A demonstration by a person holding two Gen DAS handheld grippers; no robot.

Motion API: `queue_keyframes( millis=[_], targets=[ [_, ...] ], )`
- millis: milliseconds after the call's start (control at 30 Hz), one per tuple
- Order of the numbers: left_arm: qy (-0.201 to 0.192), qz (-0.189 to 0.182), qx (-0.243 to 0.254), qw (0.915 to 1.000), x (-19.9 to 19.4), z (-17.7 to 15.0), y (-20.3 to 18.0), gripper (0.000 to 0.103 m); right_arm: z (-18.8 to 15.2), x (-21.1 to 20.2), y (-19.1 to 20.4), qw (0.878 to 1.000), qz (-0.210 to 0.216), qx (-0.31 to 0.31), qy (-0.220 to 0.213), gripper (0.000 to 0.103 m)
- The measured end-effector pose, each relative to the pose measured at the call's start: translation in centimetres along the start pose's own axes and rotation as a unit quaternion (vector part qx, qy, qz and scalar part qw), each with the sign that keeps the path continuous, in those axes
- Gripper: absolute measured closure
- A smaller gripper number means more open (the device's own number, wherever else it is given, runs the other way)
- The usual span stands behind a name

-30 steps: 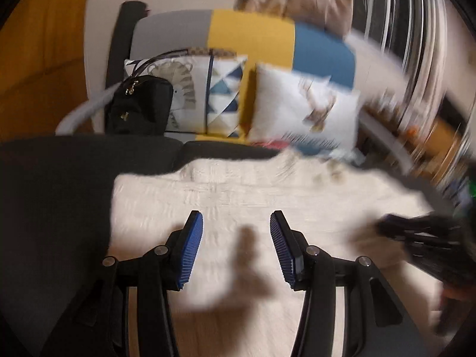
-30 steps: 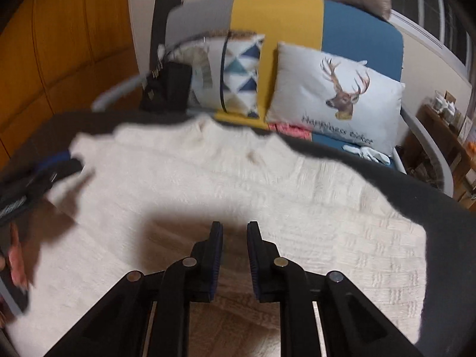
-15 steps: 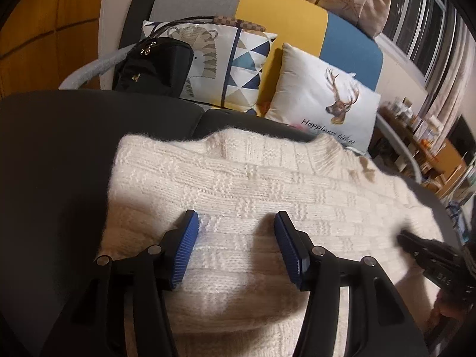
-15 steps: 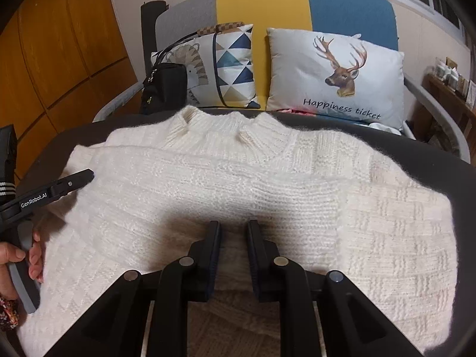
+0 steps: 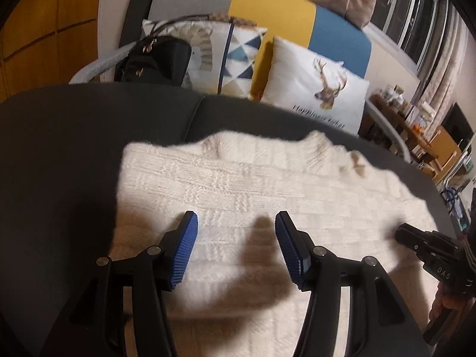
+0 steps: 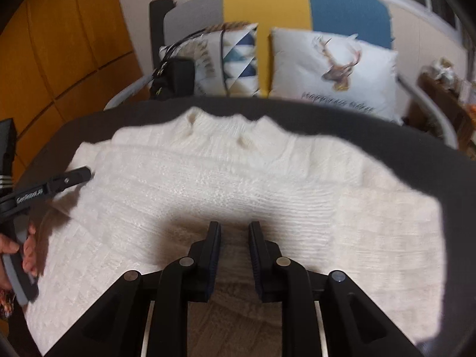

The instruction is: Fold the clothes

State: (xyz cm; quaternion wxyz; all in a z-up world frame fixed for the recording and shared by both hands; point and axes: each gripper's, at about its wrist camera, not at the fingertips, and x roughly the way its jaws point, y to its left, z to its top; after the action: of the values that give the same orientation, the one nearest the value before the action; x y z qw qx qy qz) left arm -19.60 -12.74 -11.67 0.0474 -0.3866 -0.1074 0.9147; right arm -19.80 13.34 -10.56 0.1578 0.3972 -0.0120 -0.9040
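One cream knitted sweater lies spread flat on the dark table. Left gripper fingers stand wide apart above it, empty. Right gripper fingers, slightly parted after opening, grip nothing. No containers visible.

Home living room, sofa, deer cushion

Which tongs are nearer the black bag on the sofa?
Left. The left tongs hover over the sweater's bag-side half; the right tongs hover further toward the deer cushion's side.
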Motion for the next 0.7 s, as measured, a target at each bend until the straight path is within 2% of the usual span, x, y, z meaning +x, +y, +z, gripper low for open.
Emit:
queue_keyframes(
  millis=[67, 100, 200, 233, 300, 433, 500, 533, 600, 667, 700],
  targets=[
    [-0.025, 0.008, 0.003, 0.9996, -0.4, 0.3, -0.4, 0.045, 1.0, -0.7, 1.4, 0.999, 0.016, -0.014, -0.024, 0.084],
    [-0.029, 0.019, 0.007, 0.9994, -0.1, 0.5, -0.5, 0.045, 1.7, -0.3, 2.3, 0.999, 0.007, -0.03, -0.023, 0.084],
    [0.001, 0.058, 0.022, 0.998, 2.6, 1.0, -0.7, 0.043, 3.7, 2.3, 5.1, 0.998, 0.002, -0.067, 0.003, 0.084],
    [0.019, 0.065, 0.023, 0.9974, 3.7, 1.0, -0.5, 0.041, 4.1, 3.4, 5.7, 0.997, 0.001, -0.072, 0.015, 0.084],
    [0.019, 0.062, 0.021, 0.9977, 4.1, 1.1, -0.1, 0.038, 4.5, 6.0, 6.2, 0.995, -0.015, -0.084, 0.041, 0.083],
    [0.014, 0.056, 0.017, 0.9982, 4.3, 0.9, 0.3, 0.036, 4.1, 6.4, 3.1, 0.999, 0.02, -0.021, 0.022, 0.083],
    [0.013, 0.065, 0.025, 0.9975, 4.3, 0.9, -0.1, 0.035, 4.0, 6.3, 1.4, 0.999, 0.038, 0.019, 0.012, 0.09],
    [0.013, 0.068, 0.028, 0.9972, 4.3, 0.8, -0.2, 0.035, 4.1, 5.7, 0.7, 0.999, 0.032, 0.038, 0.011, 0.091],
    [0.012, 0.07, 0.028, 0.9971, 4.3, 0.8, -0.2, 0.035, 4.1, 4.2, -0.5, 0.995, 0.044, 0.084, -0.008, 0.084],
    [0.011, 0.068, 0.026, 0.9973, 4.3, 0.8, -0.2, 0.035, 3.8, 3.2, -0.6, 0.994, 0.067, 0.083, -0.016, 0.084],
    [0.01, 0.066, 0.024, 0.9975, 4.3, 0.8, -0.1, 0.035, 3.5, 3.2, -0.1, 0.997, 0.047, 0.054, -0.005, 0.084]
  ],
)
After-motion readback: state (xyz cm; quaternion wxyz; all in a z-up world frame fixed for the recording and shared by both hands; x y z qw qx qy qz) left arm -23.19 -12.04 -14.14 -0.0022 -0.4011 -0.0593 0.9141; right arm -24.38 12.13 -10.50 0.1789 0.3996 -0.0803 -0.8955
